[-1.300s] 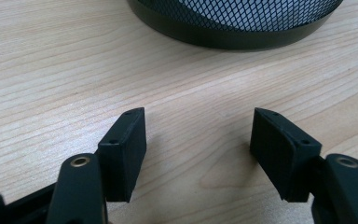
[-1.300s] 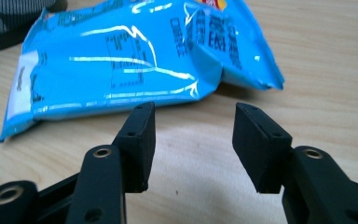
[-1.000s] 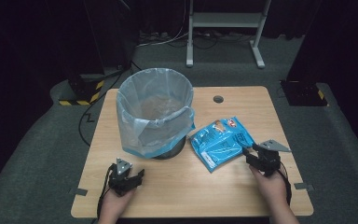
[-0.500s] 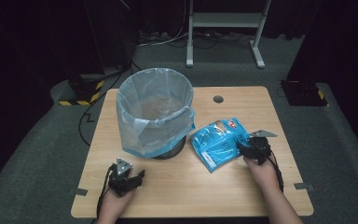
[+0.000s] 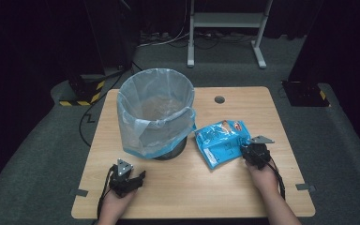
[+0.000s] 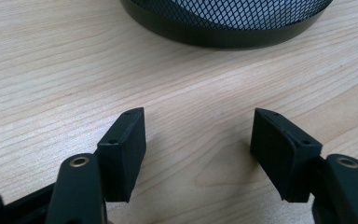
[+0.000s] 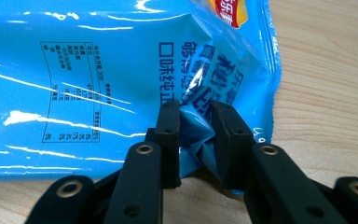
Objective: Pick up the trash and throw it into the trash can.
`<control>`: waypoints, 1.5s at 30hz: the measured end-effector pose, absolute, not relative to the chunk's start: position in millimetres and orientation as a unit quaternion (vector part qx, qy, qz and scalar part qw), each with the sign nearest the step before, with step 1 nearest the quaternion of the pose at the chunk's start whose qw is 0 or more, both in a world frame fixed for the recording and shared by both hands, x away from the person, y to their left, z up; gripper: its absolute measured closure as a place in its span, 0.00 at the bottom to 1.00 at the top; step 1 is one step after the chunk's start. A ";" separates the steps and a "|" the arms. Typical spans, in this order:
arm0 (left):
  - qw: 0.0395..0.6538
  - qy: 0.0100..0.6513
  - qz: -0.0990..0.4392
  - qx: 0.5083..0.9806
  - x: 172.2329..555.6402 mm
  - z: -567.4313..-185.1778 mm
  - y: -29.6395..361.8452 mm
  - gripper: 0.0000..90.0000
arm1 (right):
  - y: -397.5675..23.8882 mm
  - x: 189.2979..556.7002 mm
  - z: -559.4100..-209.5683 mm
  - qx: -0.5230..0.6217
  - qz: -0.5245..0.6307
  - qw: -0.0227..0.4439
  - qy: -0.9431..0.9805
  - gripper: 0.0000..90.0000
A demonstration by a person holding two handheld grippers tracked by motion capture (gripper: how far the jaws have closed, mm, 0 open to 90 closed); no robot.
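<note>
A light wooden rectangular surface (image 5: pixel 262 101) carries a round black wire-mesh waste bin (image 5: pixel 155 119) lined with a clear, bluish plastic bag, standing left of the middle, and a shiny blue plastic snack bag (image 5: pixel 221 142) lying flat just to the right of the bin, near but apart from it. In the high view the person's right hand (image 5: pixel 264 176) comes in from the near right edge and holds the right gripper (image 5: pixel 252 151) at the near right corner of the snack bag. The right gripper view shows the two black jaws closed on a crumpled fold of the bag's near edge (image 7: pixel 121 60), with blue film bunched between the pads (image 7: pixel 169 135) and the rest of the bag spreading away flat on the wood, its printed panel and an orange patch at the far end showing. The person's left hand (image 5: pixel 116 201) rests at the near left part of the surface and holds the left gripper (image 5: pixel 130 179), which lies low on the wood, well apart from the snack bag and near the foot of the bin. In the left gripper view its jaws stand wide apart with bare wood grain between the pads (image 6: pixel 126 149), grasping nothing, and the black rim and mesh wall of the bin (image 6: pixel 228 21) curve across the far side. A small round hole (image 5: pixel 219 99) sits in the far part of the surface.
</note>
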State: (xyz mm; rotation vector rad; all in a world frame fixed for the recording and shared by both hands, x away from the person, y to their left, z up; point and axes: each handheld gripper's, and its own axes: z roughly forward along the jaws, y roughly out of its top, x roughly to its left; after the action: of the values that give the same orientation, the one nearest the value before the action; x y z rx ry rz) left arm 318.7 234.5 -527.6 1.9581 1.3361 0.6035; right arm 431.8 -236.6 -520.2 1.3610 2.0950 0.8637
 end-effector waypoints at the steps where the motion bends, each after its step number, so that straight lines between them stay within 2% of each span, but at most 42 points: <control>1: 0.341 0.514 0.232 0.753 318.7 -527.6 234.5 0.40 | -236.9 431.0 -520.4 0.501 0.317 0.247 0.766 0.88; 6: 0.341 0.513 0.232 0.753 318.7 -527.6 234.5 0.40 | -236.1 428.7 -521.1 0.495 0.316 0.257 0.767 0.94; 15: 0.341 0.514 0.231 0.752 318.7 -527.6 234.5 0.40 | -241.6 416.2 -511.1 0.501 0.345 0.290 0.739 0.96; 28: 0.340 0.513 0.231 0.753 318.7 -527.5 234.8 0.40 | -236.5 390.2 -454.6 0.464 0.403 0.347 0.709 0.96; 45: 0.346 0.515 0.227 0.751 318.9 -527.6 235.7 0.40 | -238.2 376.0 -375.1 0.435 0.443 0.402 0.673 0.96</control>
State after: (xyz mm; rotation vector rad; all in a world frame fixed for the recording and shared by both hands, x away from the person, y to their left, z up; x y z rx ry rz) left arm 318.9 235.7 -527.6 1.9476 1.3365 0.5889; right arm 376.0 -238.2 -375.1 1.0997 1.7011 1.1207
